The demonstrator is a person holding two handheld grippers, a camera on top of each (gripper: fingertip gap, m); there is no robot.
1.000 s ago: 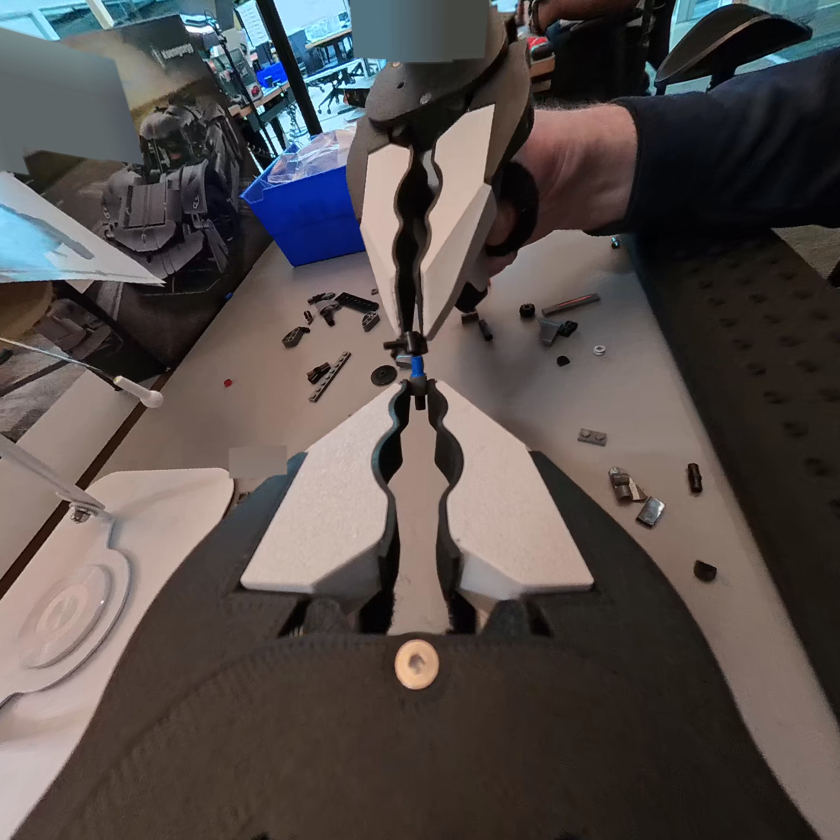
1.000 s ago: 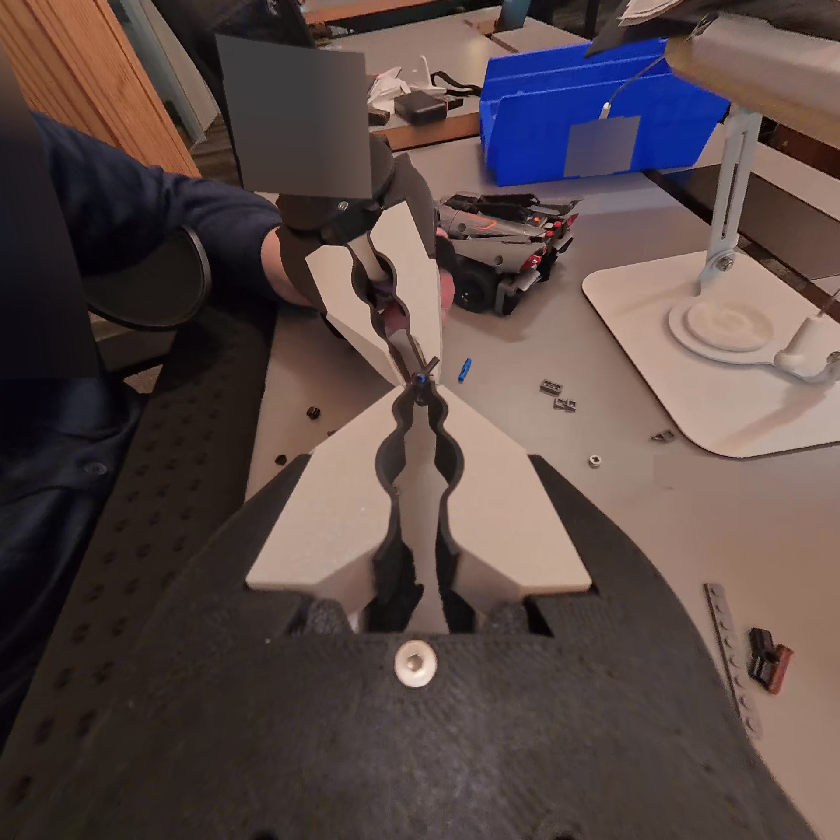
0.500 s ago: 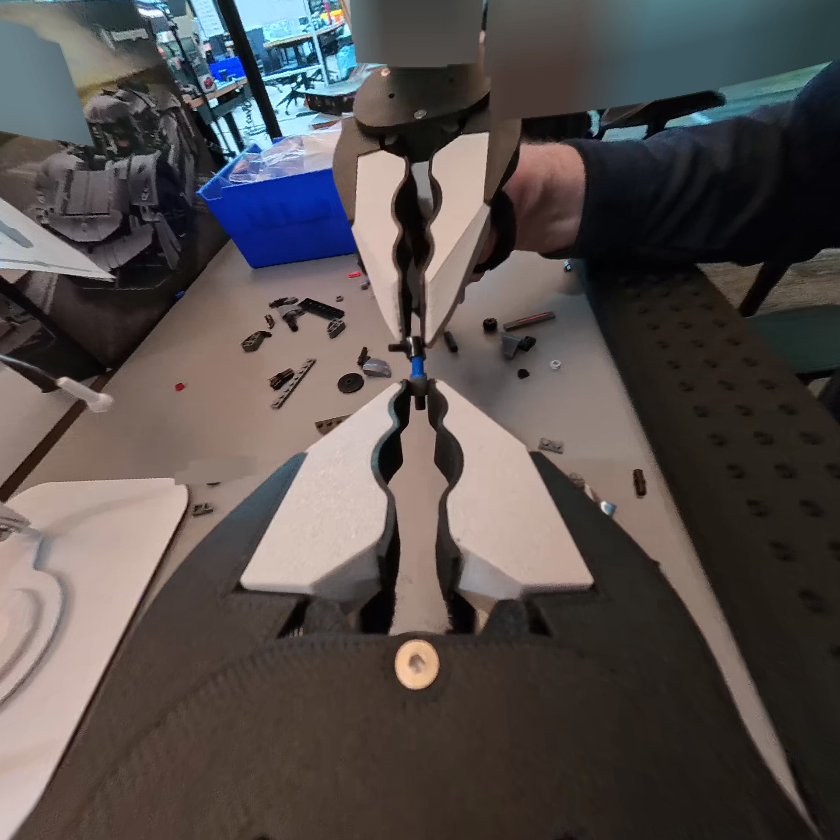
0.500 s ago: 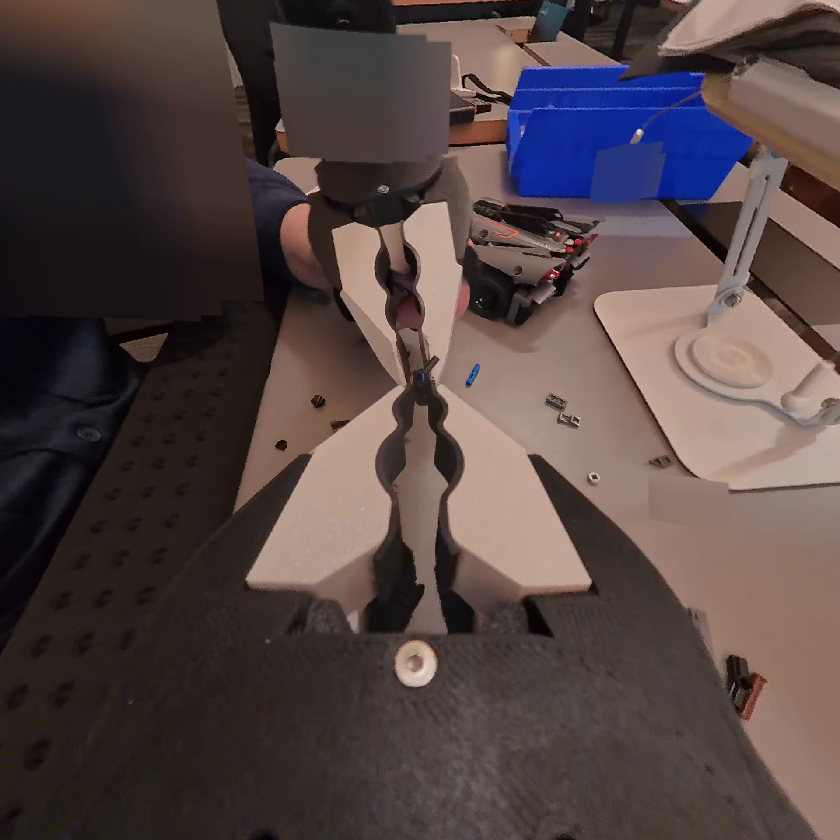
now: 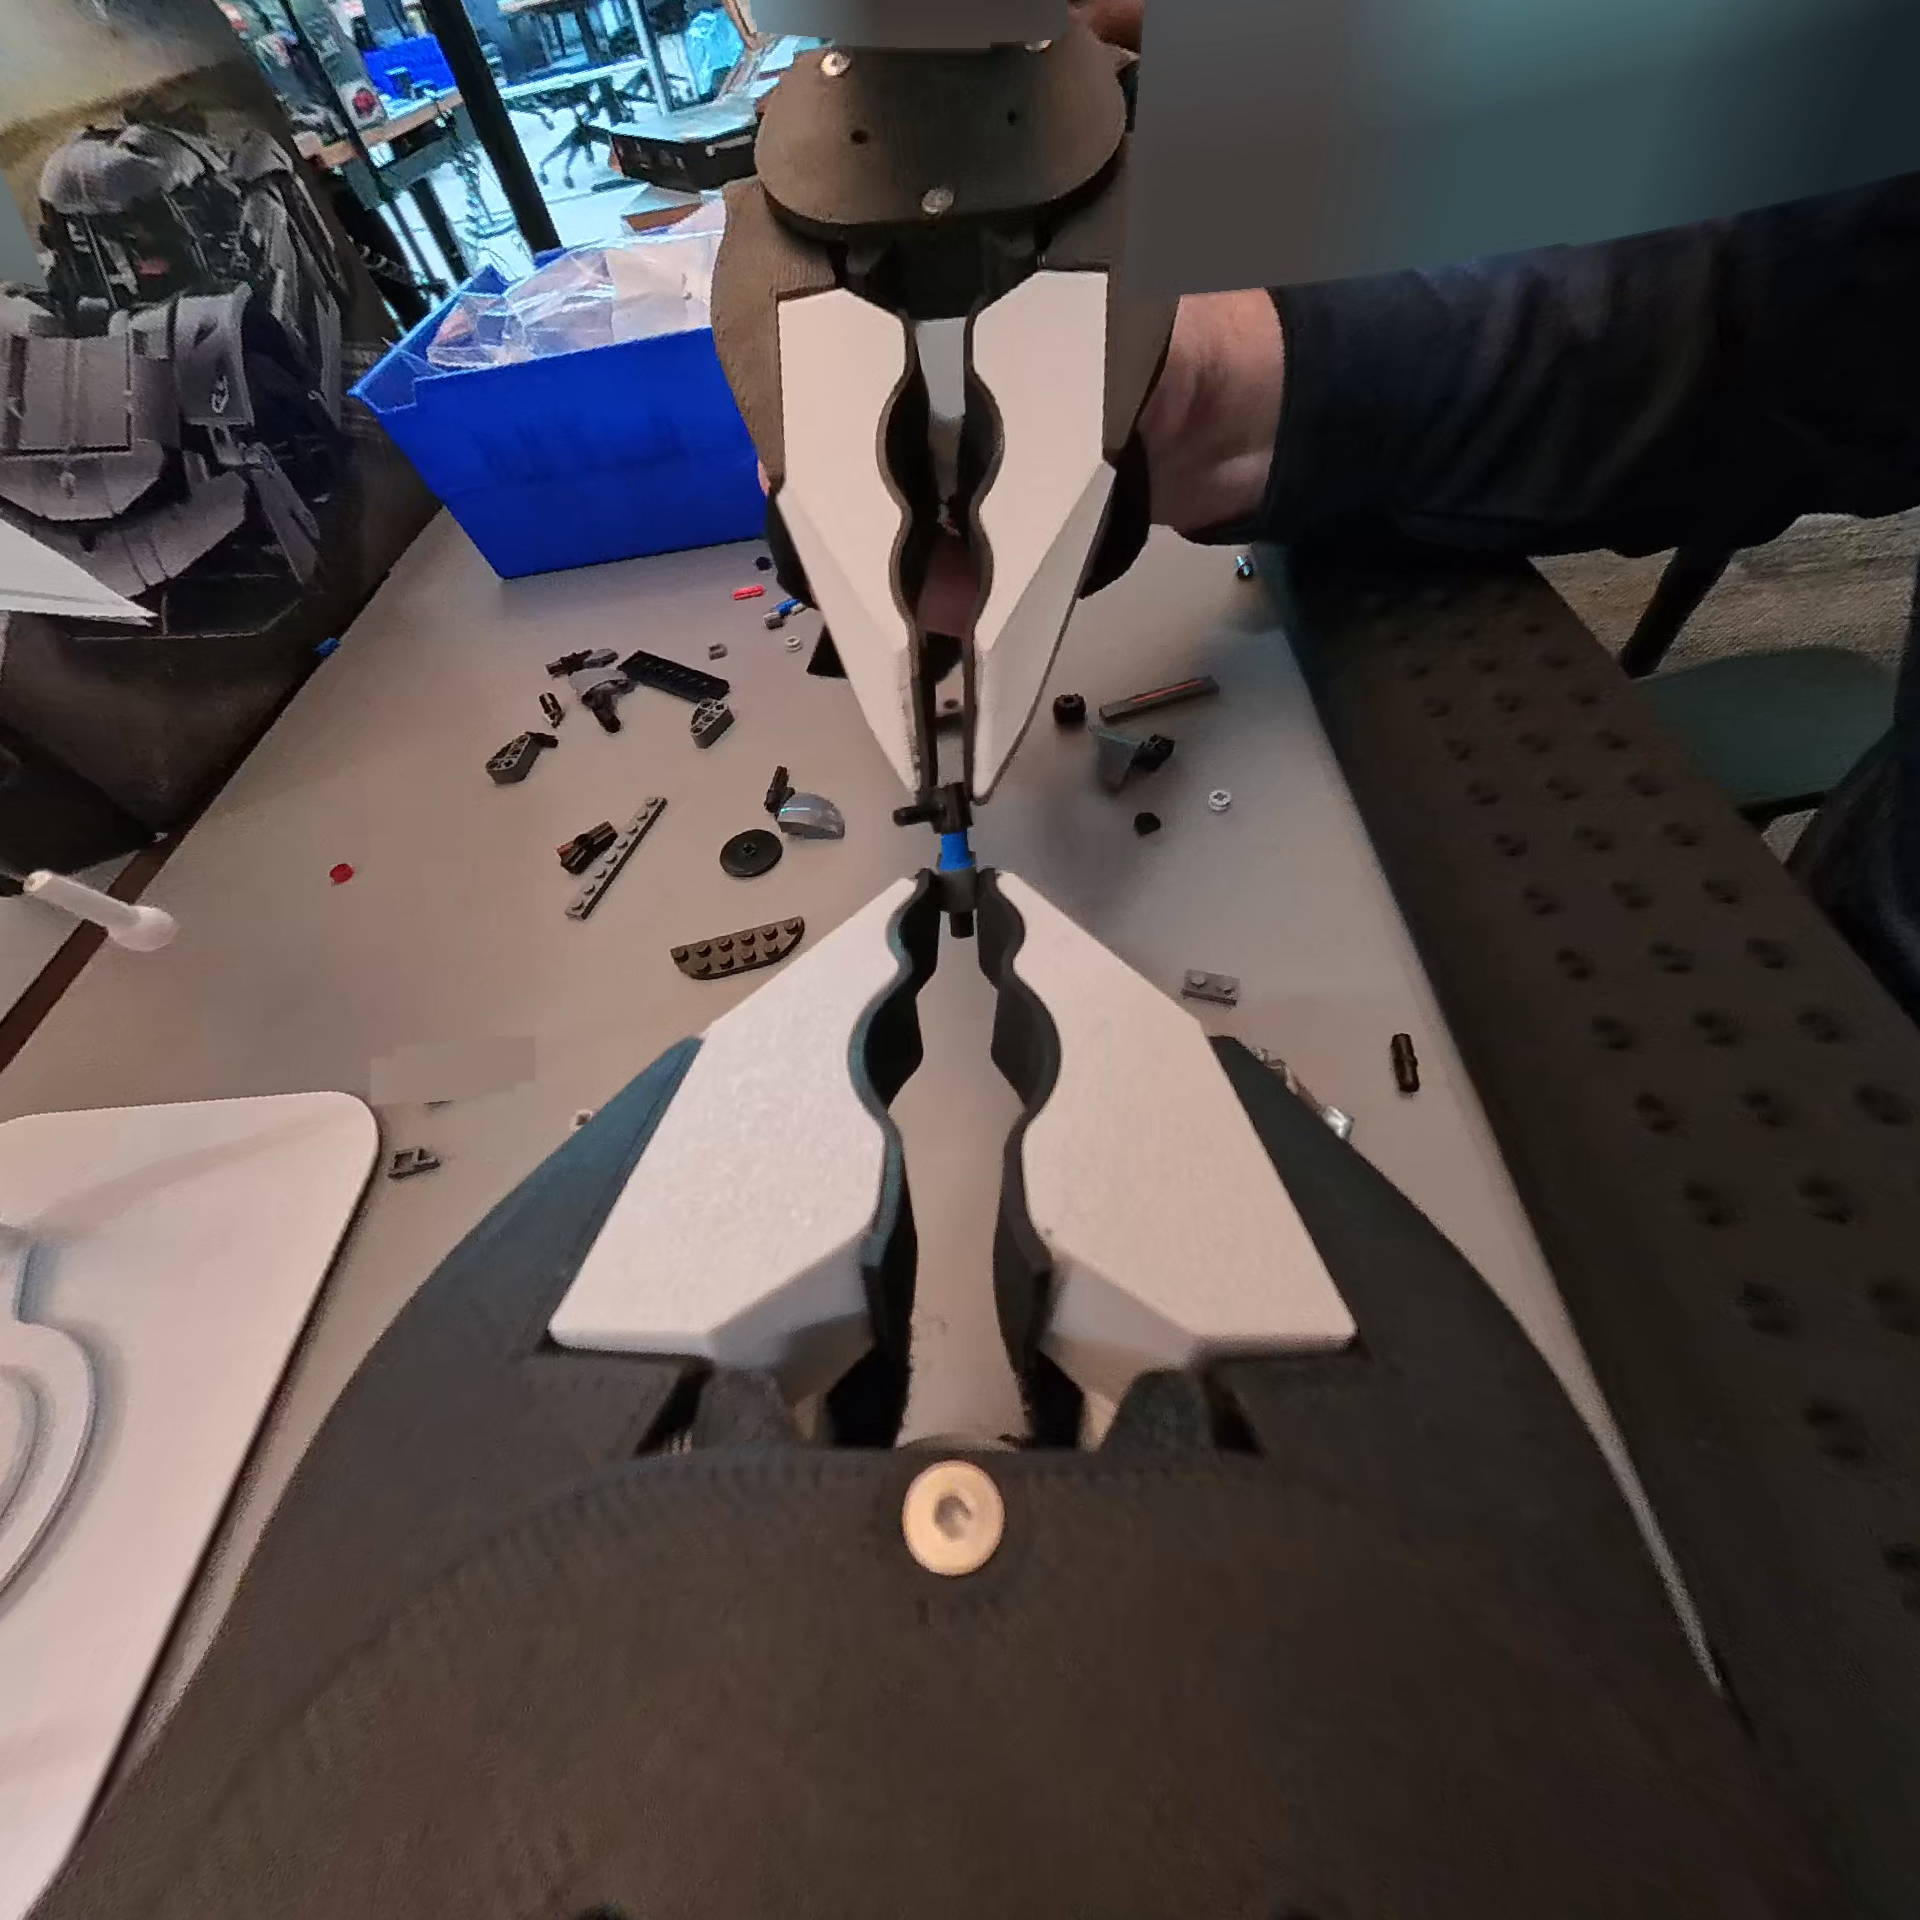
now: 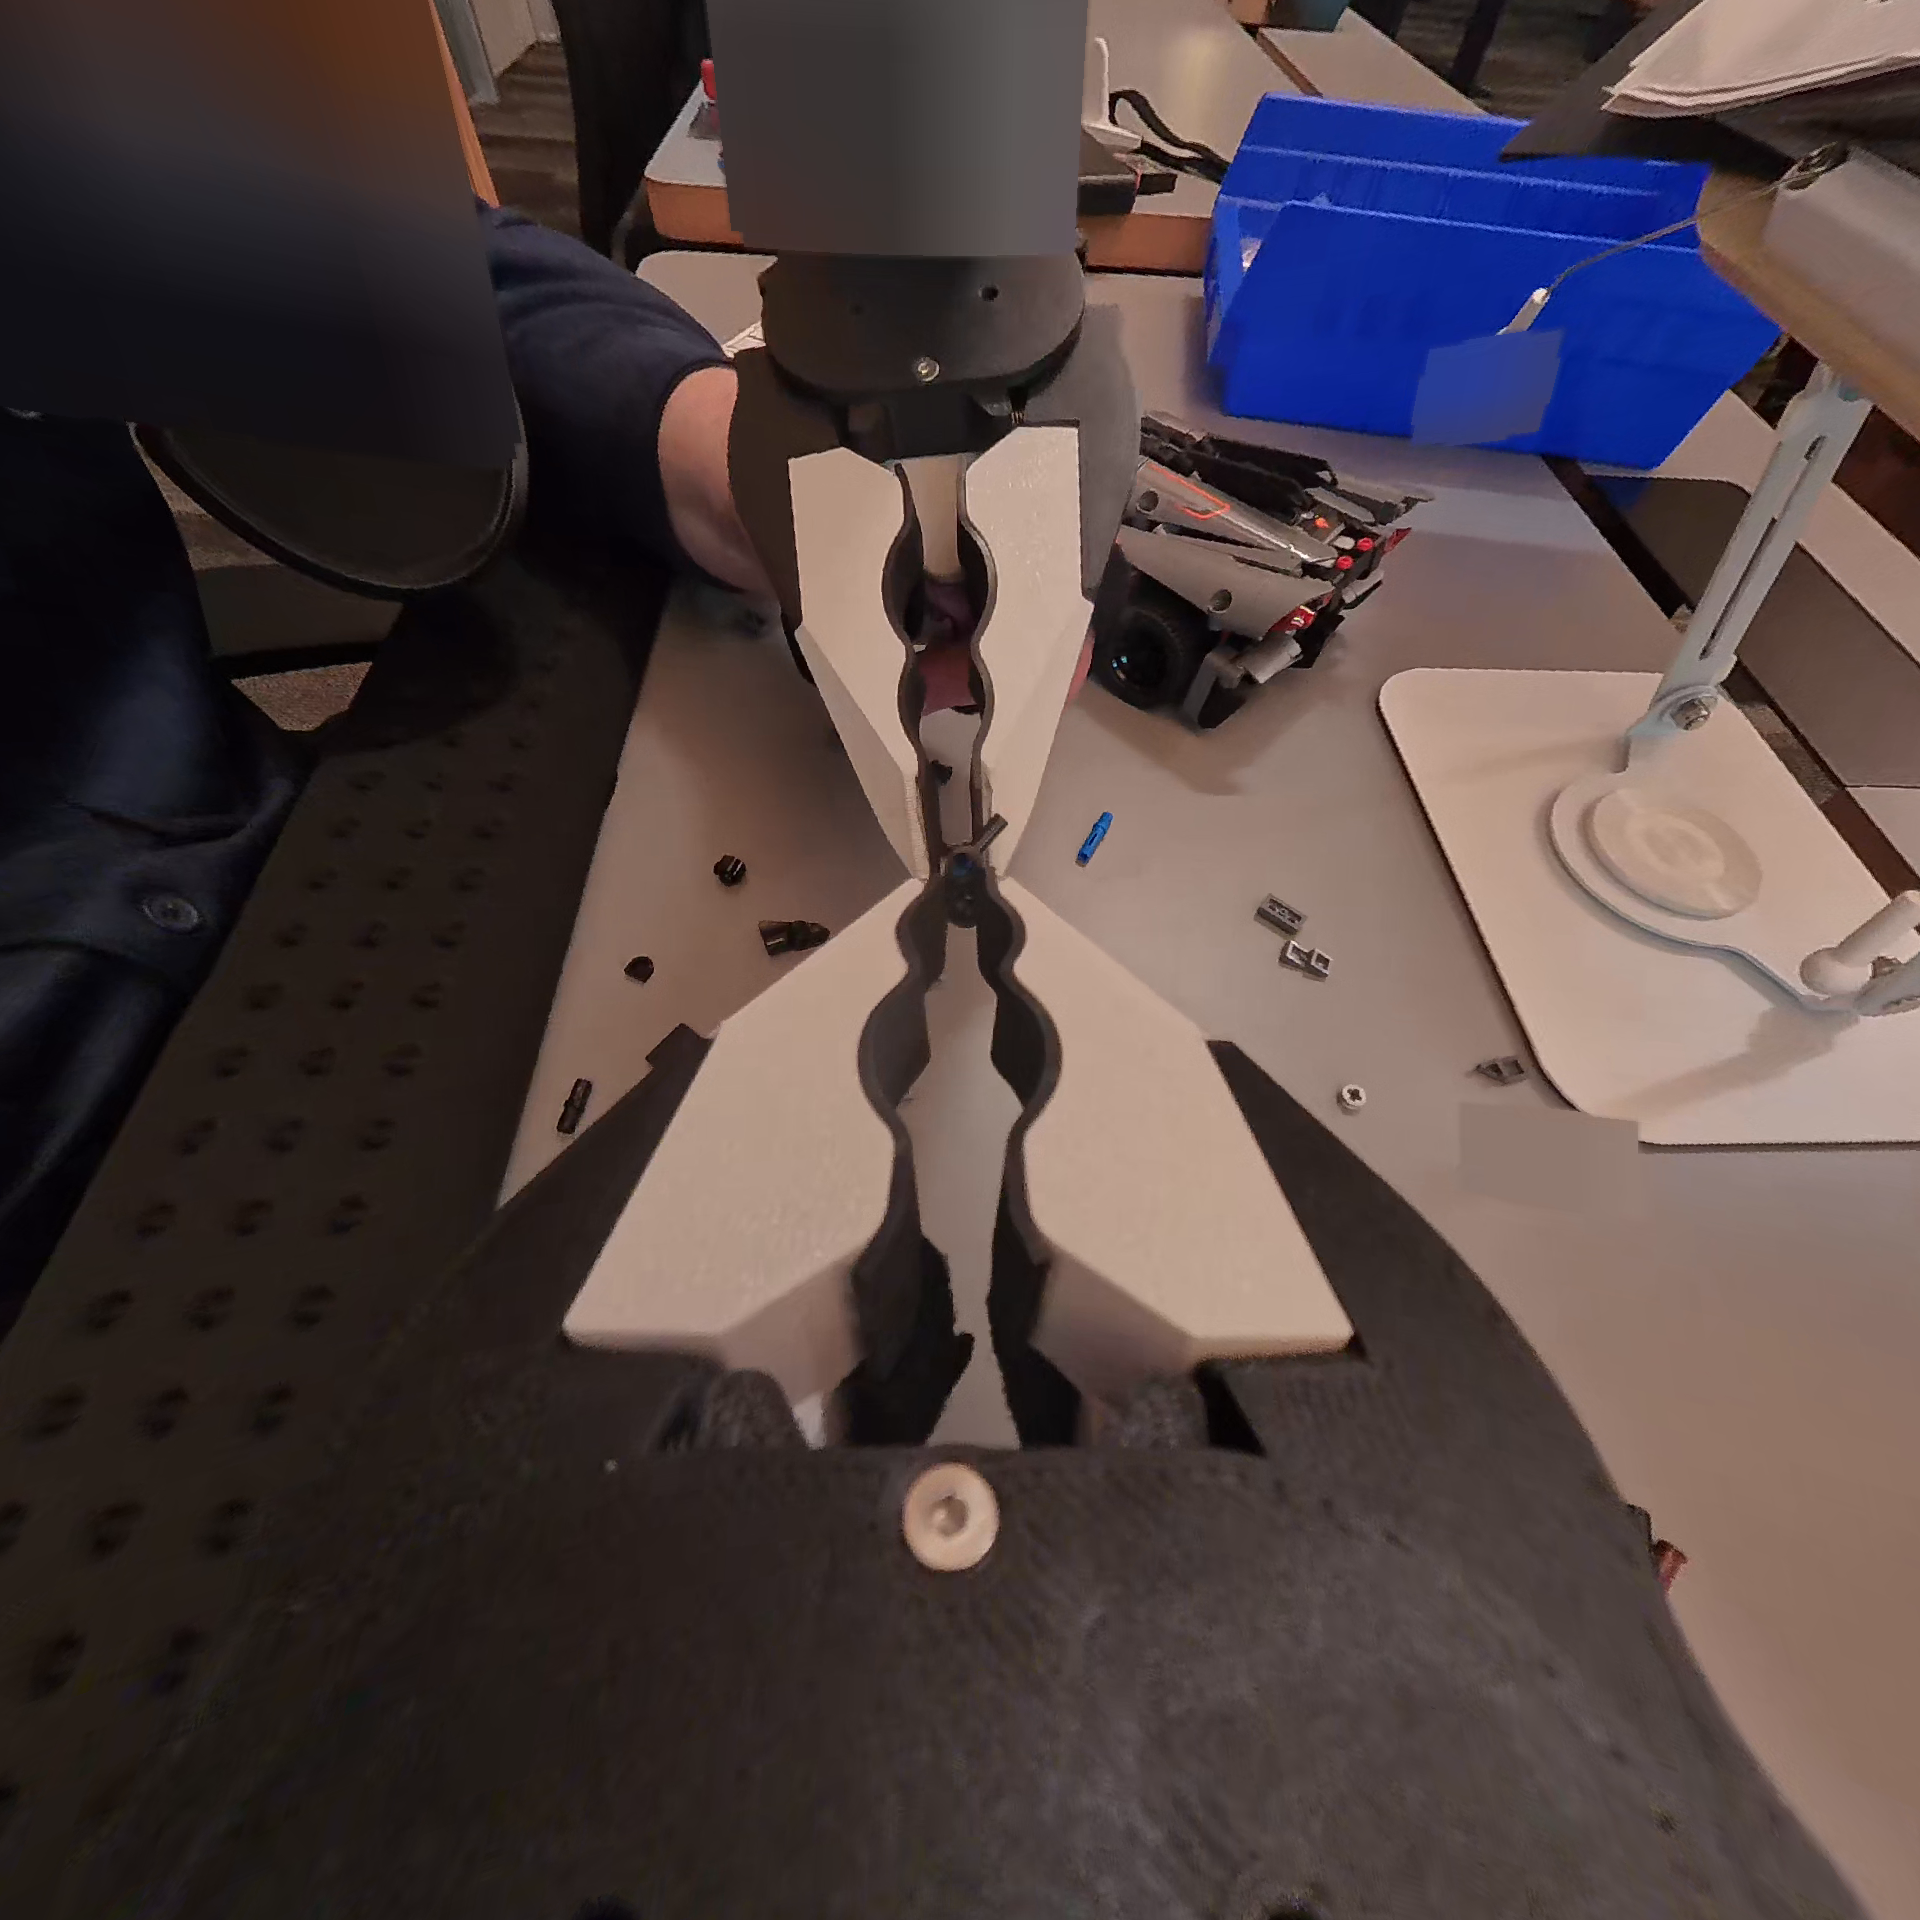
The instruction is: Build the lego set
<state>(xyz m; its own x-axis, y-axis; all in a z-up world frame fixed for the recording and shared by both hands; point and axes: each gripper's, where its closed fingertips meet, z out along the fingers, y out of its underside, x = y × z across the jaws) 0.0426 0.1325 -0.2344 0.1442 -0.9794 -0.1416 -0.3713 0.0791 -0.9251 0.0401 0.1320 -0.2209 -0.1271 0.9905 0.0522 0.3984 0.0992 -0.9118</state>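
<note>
Two grippers meet tip to tip above the table (image 5: 1039,582), each closed down on a tiny part. The left gripper (image 5: 958,896) pinches a small black connector (image 5: 960,900) at its very tips, jaws drawn nearly together with only the part between them. A blue pin (image 5: 953,850) stands out of that connector and runs straight ahead to the right gripper (image 5: 943,795), which comes in from the far side, jaws likewise almost closed, gripping a black cross-shaped piece (image 5: 932,810). Whether the pin is fully seated there I cannot tell — the joint is too small.

From the right wrist view the same joint sits just beyond the right gripper (image 6: 961,883), with the left gripper (image 6: 951,831) facing it.

As for progress, a mostly built grey and black car (image 6: 1236,582) stands ahead and to the right of the right gripper, so I judge much of the set done. Plenty is left, though — loose pieces lie scattered ahead and to the left of the left gripper, among them a long studded plate (image 5: 615,857), a black disc (image 5: 750,852) and a curved dark plate (image 5: 738,945). A spare blue pin (image 6: 1093,837) lies just right of the right gripper's tips. A blue bin (image 5: 582,447) sits well beyond.
</note>
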